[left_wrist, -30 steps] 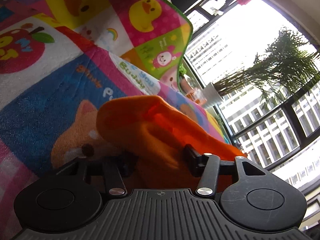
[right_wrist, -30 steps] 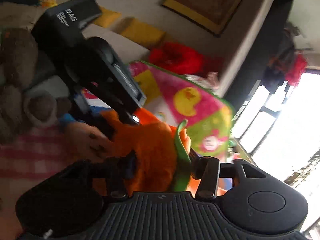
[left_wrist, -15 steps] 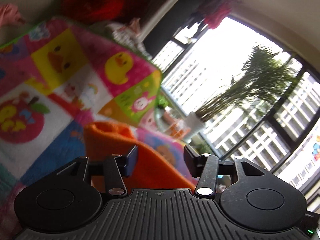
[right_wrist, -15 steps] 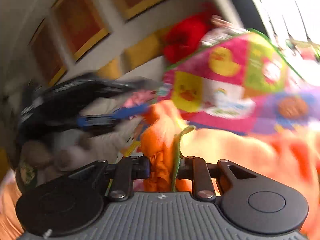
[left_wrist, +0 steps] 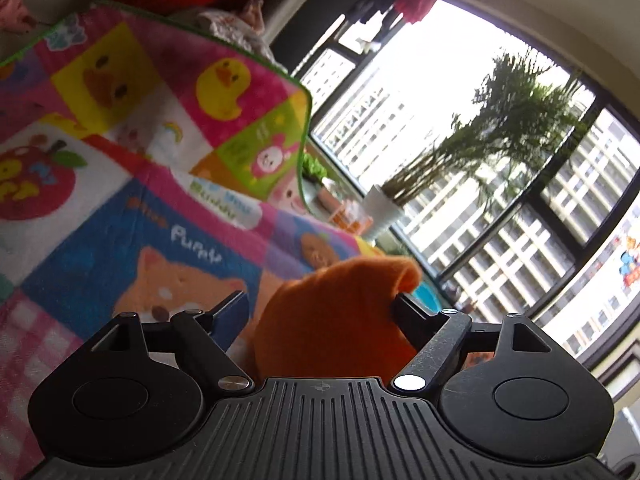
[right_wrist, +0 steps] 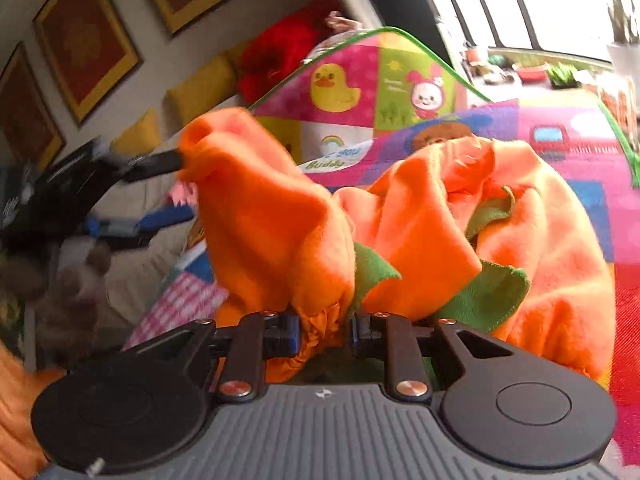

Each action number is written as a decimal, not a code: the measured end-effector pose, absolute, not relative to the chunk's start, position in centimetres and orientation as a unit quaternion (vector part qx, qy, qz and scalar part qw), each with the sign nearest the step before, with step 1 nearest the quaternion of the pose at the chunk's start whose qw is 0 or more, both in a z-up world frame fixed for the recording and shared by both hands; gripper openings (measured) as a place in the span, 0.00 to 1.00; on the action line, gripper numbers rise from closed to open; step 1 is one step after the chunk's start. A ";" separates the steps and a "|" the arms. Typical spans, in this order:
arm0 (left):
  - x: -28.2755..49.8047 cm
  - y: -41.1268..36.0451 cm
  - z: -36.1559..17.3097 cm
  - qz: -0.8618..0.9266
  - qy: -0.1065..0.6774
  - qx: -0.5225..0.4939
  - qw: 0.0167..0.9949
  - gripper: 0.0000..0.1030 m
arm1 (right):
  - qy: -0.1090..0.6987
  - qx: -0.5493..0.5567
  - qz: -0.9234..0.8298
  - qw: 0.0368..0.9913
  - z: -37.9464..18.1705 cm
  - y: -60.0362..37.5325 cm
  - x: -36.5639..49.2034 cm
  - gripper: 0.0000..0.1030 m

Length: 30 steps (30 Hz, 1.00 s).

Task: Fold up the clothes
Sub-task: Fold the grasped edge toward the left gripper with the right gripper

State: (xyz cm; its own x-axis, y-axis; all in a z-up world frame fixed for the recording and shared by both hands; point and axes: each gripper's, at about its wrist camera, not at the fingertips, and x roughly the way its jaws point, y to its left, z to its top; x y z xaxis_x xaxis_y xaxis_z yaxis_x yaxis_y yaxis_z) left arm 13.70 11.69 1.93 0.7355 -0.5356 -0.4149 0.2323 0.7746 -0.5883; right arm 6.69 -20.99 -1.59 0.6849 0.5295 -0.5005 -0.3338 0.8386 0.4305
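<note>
An orange fleece garment (right_wrist: 432,224) with green trim lies bunched on a bright cartoon play mat (right_wrist: 560,152). My right gripper (right_wrist: 324,330) is shut on a gathered orange cuff of it. My left gripper (left_wrist: 320,312) is open wide; a hump of the same orange garment (left_wrist: 332,320) stands between its fingers and drapes over the right fingertip (left_wrist: 404,304). In the right wrist view the left gripper (right_wrist: 160,184) appears blurred at the left, one finger at the raised orange end.
The play mat (left_wrist: 120,184) slopes up at the back against a wall with framed pictures (right_wrist: 84,40). Yellow cushions (right_wrist: 200,88) and a red plush (right_wrist: 280,52) sit behind. A soft toy (right_wrist: 76,280) lies left. A large window (left_wrist: 500,160) with plants stands right.
My left gripper's fingers have spread wider and the orange cloth now sits between them. The right gripper has swung so the garment spreads out to its right, still pinching the cuff.
</note>
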 end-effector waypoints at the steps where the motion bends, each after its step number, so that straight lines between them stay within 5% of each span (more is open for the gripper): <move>1: 14.4 11.2 1.9 -0.209 0.297 -0.250 0.897 0.82 | 0.317 0.152 0.240 0.905 -1.6 -21.3 6.3 0.20; 6: 18.1 7.7 1.2 -0.205 0.322 -0.203 0.902 0.83 | 0.308 0.119 0.249 0.911 -0.7 -21.5 5.2 0.21; 16: 18.9 5.2 0.1 -0.195 0.354 -0.164 0.900 0.88 | 0.161 -0.010 0.182 0.970 3.9 -20.6 4.3 0.34; 24: 16.1 8.7 4.0 -0.208 0.291 -0.199 0.912 0.91 | 0.289 0.028 0.212 0.933 -0.7 -18.2 9.5 0.32; 30: 16.6 10.2 3.1 -0.176 0.302 -0.205 0.914 0.93 | 0.286 -0.009 0.238 0.928 -0.9 -17.2 8.1 0.32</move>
